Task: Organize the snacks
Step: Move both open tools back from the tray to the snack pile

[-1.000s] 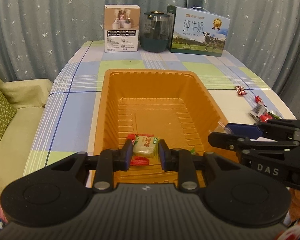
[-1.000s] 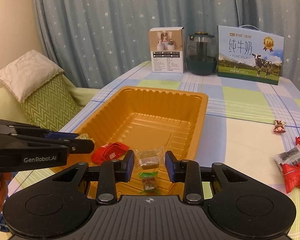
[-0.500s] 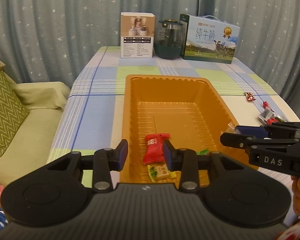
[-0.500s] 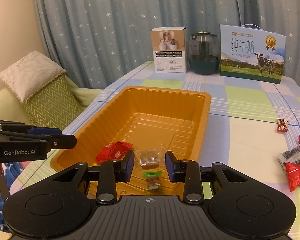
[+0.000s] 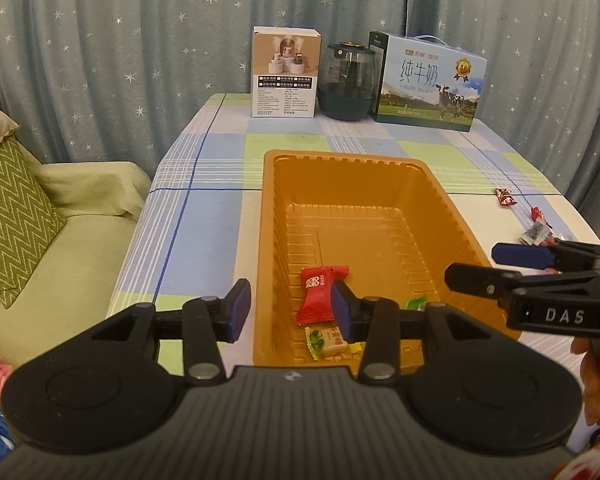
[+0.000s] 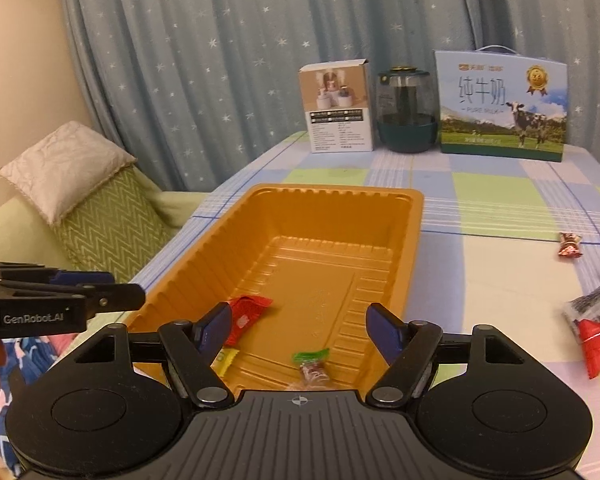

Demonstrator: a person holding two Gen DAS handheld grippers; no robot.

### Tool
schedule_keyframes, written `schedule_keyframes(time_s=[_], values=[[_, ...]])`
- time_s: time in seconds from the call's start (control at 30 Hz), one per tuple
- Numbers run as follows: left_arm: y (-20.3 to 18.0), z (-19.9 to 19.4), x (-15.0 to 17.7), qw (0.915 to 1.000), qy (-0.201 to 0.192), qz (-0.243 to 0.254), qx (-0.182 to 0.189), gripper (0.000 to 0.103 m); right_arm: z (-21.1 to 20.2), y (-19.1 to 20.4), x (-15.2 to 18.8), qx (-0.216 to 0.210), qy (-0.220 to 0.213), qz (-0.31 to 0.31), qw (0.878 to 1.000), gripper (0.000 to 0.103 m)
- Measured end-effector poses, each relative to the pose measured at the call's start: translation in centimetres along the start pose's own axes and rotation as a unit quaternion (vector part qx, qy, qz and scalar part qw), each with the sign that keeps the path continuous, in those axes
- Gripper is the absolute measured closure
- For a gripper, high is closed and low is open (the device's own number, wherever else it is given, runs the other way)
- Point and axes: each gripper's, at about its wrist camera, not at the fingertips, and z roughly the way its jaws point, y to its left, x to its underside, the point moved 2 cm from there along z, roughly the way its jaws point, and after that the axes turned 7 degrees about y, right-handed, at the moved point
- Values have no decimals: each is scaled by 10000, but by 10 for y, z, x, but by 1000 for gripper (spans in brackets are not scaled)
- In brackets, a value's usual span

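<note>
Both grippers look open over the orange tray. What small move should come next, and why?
Probably swing the right gripper rightward toward the loose snacks on the tablecloth. Its fingers are open and empty, three candies already lie in the orange tray, and several wrapped pieces remain outside.

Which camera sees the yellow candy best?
The left wrist view: the yellow candy lies open in the tray, its green print showing. In the right wrist view a finger hides most of it.
</note>
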Motion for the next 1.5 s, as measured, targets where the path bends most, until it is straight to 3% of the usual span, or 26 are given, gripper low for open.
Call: schedule_keyframes(time_s=[0.3, 0.77, 1.03, 1.5], values=[[-10, -8, -2, 9999, -15, -42, 105, 43, -20, -12, 1, 300, -229, 253, 9990, 29], [-62, -33, -16, 9980, -256, 275, 509, 29, -87, -41, 3, 360, -422, 1041, 9930, 29], [-113, -43, -26, 9934, -383, 628, 880, 27, -147, -86, 9, 600, -607, 1779, 9803, 29], [-204, -33, -30, 9797, -352, 1373, 1416, 25, -222, -159, 43, 1617, -713, 1888, 9660, 29]])
